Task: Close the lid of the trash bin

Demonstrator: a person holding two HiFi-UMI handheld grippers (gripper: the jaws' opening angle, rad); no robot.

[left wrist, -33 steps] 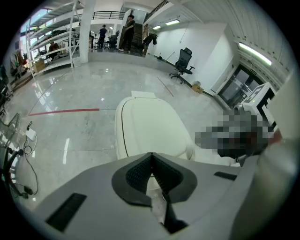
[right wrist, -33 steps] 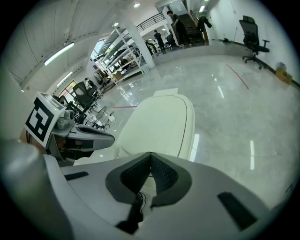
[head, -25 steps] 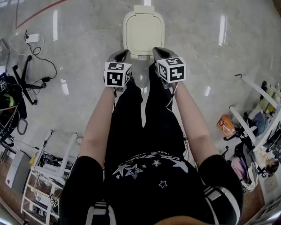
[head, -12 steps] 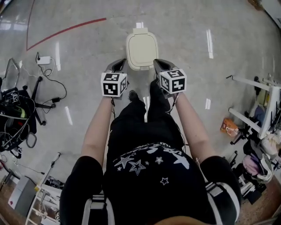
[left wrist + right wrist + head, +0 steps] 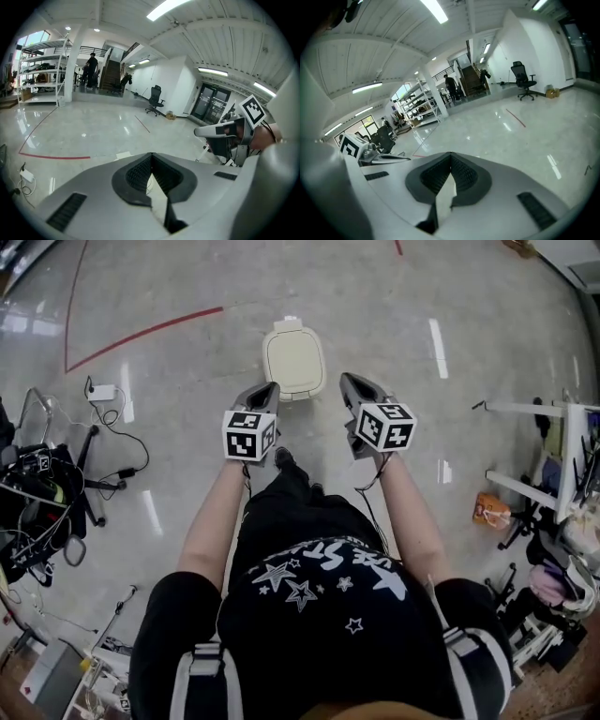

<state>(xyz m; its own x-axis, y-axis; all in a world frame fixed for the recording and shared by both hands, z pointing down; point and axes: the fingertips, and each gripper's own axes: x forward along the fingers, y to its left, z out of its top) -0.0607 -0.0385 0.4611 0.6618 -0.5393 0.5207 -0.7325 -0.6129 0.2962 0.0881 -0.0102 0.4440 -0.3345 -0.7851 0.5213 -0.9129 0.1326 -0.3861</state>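
Note:
A cream trash bin (image 5: 293, 360) stands on the grey floor ahead of me with its lid lying flat on top. My left gripper (image 5: 269, 389) hangs just short of the bin's near left corner, apart from it. My right gripper (image 5: 349, 382) hangs to the bin's right, also apart. Each gripper view shows its own jaws meeting at the tip with nothing between them: the left gripper (image 5: 151, 154), the right gripper (image 5: 451, 153). Both cameras look level across the hall, so the bin is out of their sight. The right gripper (image 5: 225, 133) shows in the left gripper view.
A power strip with cables (image 5: 101, 392) and dark equipment (image 5: 37, 493) lie at the left. White racks (image 5: 534, 413) and an orange bag (image 5: 489, 510) are at the right. A red floor line (image 5: 141, 329) runs beyond the bin. An office chair (image 5: 154, 98) and people stand far off.
The bin has shrunk and moved farther off in the head view. Both grippers have drawn back from its lid and spread apart.

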